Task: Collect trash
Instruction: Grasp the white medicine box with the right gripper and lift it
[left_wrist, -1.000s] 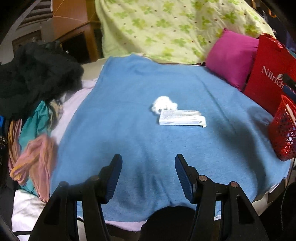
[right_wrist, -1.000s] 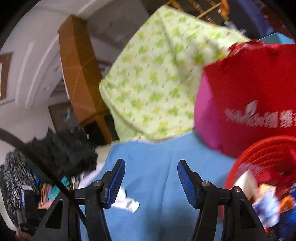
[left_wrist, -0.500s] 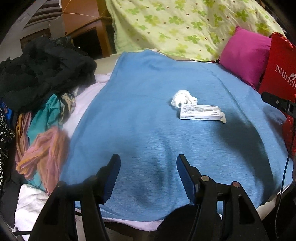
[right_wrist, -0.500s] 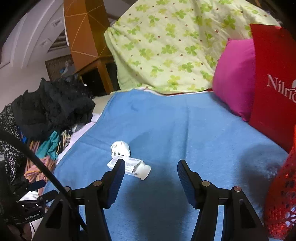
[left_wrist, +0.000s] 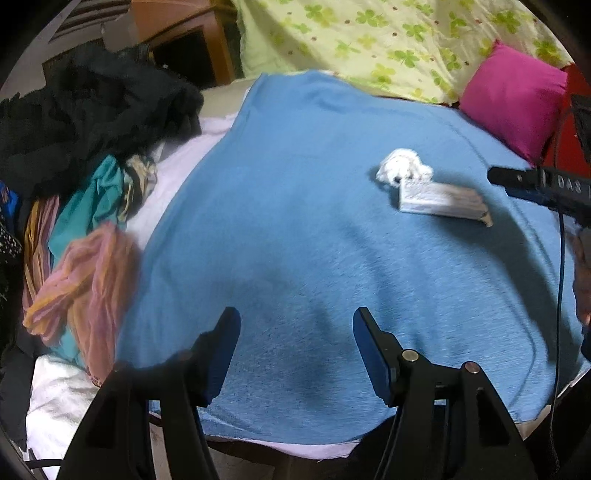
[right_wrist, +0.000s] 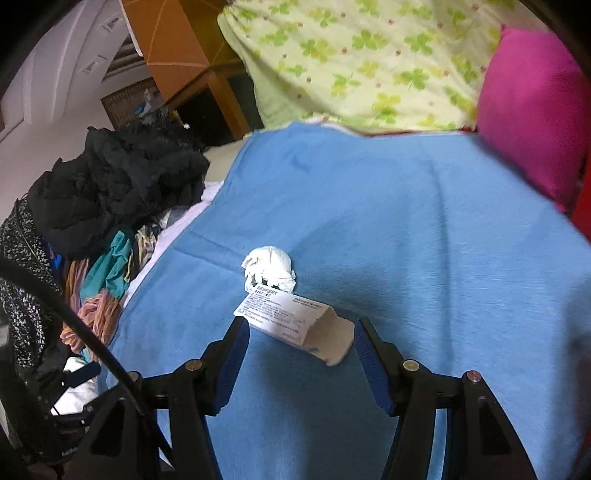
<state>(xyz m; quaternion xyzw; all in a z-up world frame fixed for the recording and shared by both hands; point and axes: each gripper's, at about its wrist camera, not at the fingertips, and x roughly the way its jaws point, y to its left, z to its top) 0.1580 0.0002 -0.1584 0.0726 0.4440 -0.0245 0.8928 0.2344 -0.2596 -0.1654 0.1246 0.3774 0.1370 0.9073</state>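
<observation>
Trash pieces: two, one crumpled white tissue (right_wrist: 271, 267) and one flattened printed carton (right_wrist: 295, 325), touching each other, near the middle of the blue blanket (right_wrist: 424, 229).
Right gripper (right_wrist: 301, 334): jaws apart, the carton's near end between the tips, pads not pressing it.
Left gripper (left_wrist: 295, 332): jaws apart and empty, over the blanket's near edge.
Pink cushion (left_wrist: 513, 105): one, at the blanket's far right corner.
Clothes heap (left_wrist: 88, 155): one, along the left edge.

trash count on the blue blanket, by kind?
Crumpled white tissue wad: 1
Flattened white printed cardboard box: 1
Total: 2
Both lie on the blue blanket, tissue touching the box's far end. The box's open end sits between the fingers of the right claw, which is open.
</observation>
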